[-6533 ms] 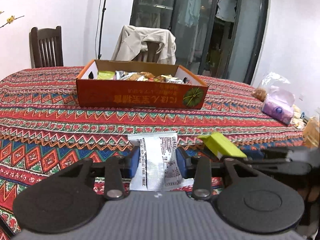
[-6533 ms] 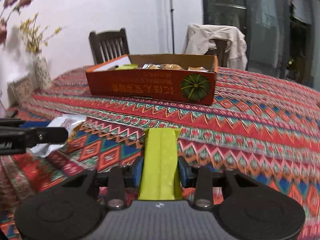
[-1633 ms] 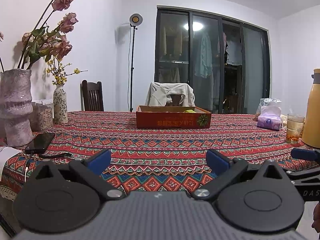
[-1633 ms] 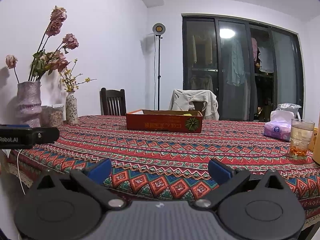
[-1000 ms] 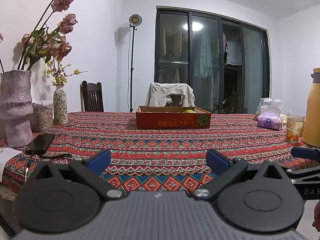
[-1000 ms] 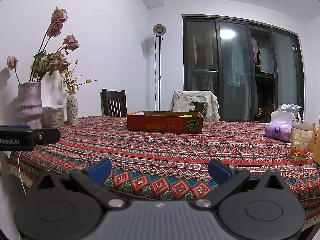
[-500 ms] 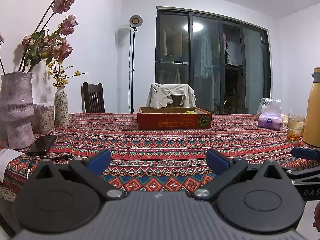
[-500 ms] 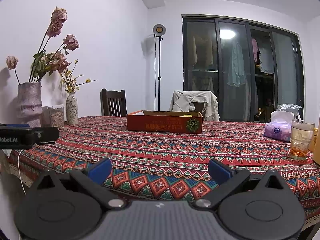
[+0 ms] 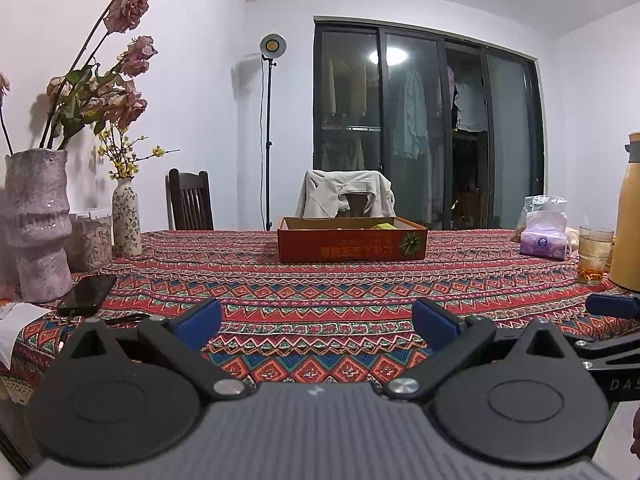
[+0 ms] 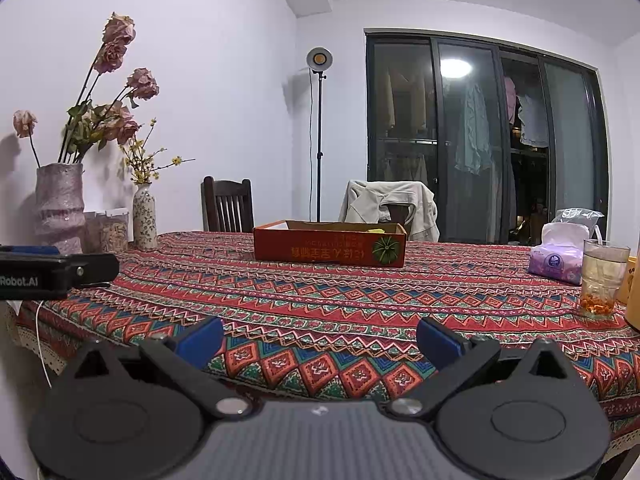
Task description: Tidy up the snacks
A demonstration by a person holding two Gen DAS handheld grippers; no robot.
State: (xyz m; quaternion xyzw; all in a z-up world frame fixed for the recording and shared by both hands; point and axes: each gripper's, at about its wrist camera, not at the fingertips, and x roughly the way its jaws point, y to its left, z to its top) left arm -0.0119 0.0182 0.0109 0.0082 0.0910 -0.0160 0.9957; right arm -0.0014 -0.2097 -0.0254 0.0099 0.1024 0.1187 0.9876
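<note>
An orange cardboard box [image 9: 352, 245] with a green pumpkin print stands far off on the patterned tablecloth [image 9: 320, 292]; a yellow-green snack packet [image 9: 382, 225] peeks over its rim. The same box [image 10: 330, 249] appears in the right wrist view. My left gripper [image 9: 318, 322] is open and empty, held back at the table's near edge. My right gripper [image 10: 320, 340] is likewise open and empty, well short of the box. The other snacks inside the box are hidden by its wall.
Two vases with dried flowers [image 9: 38, 220] and a phone [image 9: 86, 294] sit at the left. A purple tissue pack [image 9: 544, 236], a glass of tea [image 10: 602, 284] and a yellow flask [image 9: 628, 216] stand at the right. Chairs [image 9: 190, 200] stand behind the table.
Earlier each gripper was shut on a snack packet close to the box. Now both are open, empty and drawn far back; in the last second they barely move.
</note>
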